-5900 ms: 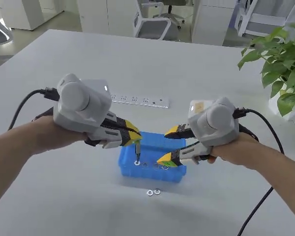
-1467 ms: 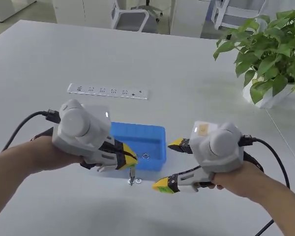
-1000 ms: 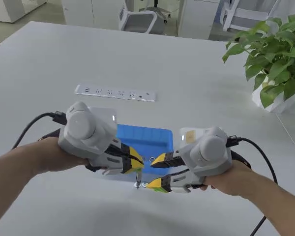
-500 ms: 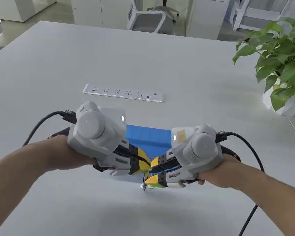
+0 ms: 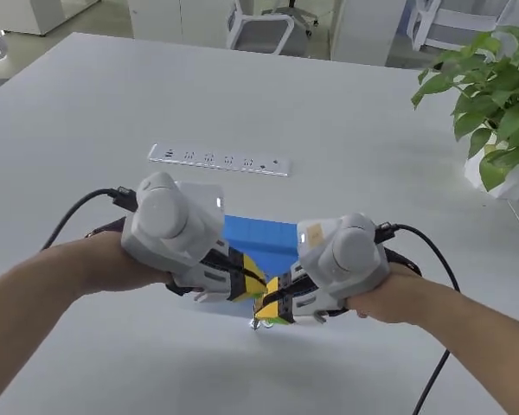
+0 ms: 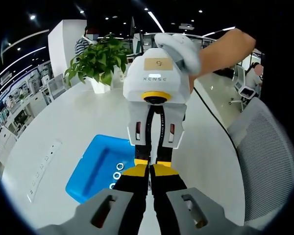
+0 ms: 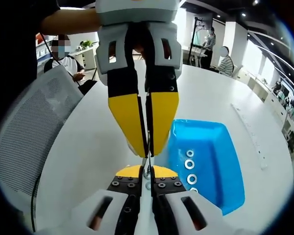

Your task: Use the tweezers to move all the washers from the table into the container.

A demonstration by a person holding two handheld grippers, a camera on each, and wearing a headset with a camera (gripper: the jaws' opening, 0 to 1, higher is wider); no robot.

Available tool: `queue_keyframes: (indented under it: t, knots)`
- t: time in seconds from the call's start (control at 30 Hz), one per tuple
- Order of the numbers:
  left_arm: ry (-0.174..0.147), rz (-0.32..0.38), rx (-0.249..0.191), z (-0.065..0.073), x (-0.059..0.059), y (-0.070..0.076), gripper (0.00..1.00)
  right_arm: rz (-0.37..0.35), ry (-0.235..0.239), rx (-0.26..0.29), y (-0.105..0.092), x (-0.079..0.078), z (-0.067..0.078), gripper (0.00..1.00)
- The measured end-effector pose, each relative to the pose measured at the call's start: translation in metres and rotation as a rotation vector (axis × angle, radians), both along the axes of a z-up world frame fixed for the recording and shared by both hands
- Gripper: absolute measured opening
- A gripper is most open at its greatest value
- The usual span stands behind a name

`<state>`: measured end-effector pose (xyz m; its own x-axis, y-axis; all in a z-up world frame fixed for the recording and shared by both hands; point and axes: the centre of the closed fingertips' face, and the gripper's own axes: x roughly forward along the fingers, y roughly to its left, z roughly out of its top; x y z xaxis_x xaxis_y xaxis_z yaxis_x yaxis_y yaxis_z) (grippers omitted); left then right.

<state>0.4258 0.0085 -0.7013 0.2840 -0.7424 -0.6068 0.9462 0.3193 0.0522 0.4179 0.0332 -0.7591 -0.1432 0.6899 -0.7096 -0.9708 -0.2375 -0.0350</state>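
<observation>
The left tool [image 7: 146, 148], shut on the upright tweezers [image 7: 147, 164], and the right tool [image 7: 146, 173], pinched onto their tips from opposite, are shown directly above a washer [image 7: 147, 185] lying on the bench [image 7: 83, 147] just beside the container [image 7: 220, 147].

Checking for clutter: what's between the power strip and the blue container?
Bare tabletop; head view shows nothing between the power strip and the blue container.

My left claw [image 7: 148, 149] and right claw [image 7: 146, 172] are yellow-tipped, black behind, on pale grey bodies. The container [image 7: 220, 147] is bright blue. The washers [image 7: 190, 164] and tweezers [image 7: 147, 164] are silver, the tabletop [image 5: 329, 130] plain white.
</observation>
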Motion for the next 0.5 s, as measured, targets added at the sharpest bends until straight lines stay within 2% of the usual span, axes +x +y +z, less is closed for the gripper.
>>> queue_keyframes:
  t: [0.5]
  knots:
    - [0.016, 0.017, 0.006, 0.0018, -0.0031, 0.0047, 0.08, -0.017, 0.006, 0.001, -0.0017, 0.0000, 0.0002, 0.06]
